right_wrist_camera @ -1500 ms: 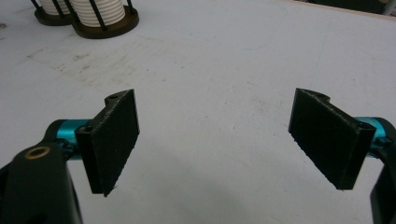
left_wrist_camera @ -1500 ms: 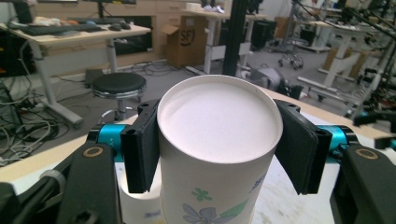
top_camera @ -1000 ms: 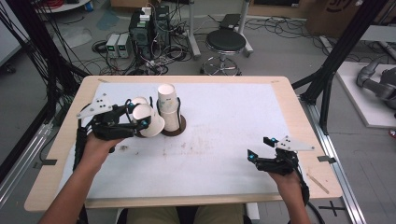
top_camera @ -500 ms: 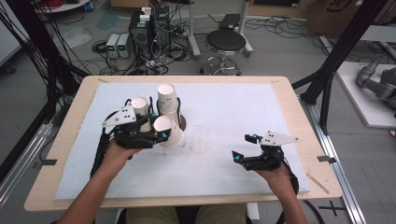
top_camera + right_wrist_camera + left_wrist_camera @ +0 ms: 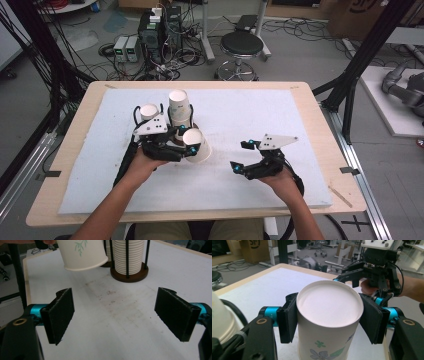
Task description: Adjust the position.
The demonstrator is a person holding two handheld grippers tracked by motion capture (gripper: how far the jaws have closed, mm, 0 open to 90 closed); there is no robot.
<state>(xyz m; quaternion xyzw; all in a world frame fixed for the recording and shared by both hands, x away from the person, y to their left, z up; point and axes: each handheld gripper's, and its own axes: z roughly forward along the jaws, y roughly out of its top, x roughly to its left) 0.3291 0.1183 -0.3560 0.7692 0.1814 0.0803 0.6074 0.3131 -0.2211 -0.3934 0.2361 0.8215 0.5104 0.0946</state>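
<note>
Operator: Paper cup (image 5: pixel 328 317), floral print, is clamped upside down between the two black pads of the left gripper (image 5: pixel 188 150); its flat base faces the left gripper view's camera. In the high view the cup (image 5: pixel 197 145) is lifted clear of the white mat (image 5: pixel 300 115), just in front of the cup dispenser (image 5: pixel 181 107).

Inspector: Right gripper status?

Operator: Right gripper (image 5: pixel 239 157) is carried in the person's right hand (image 5: pixel 282 180), well apart from the cup. Its jaws stand wide, with nothing between the pads (image 5: pixel 61 313).

Inspector: Dispenser contents?

Operator: Right gripper view: a stack of cups (image 5: pixel 128 255) sits inside black rods on a round brown base (image 5: pixel 130 275). The held cup's open rim (image 5: pixel 83 265) hangs beside it, above the mat.
</note>
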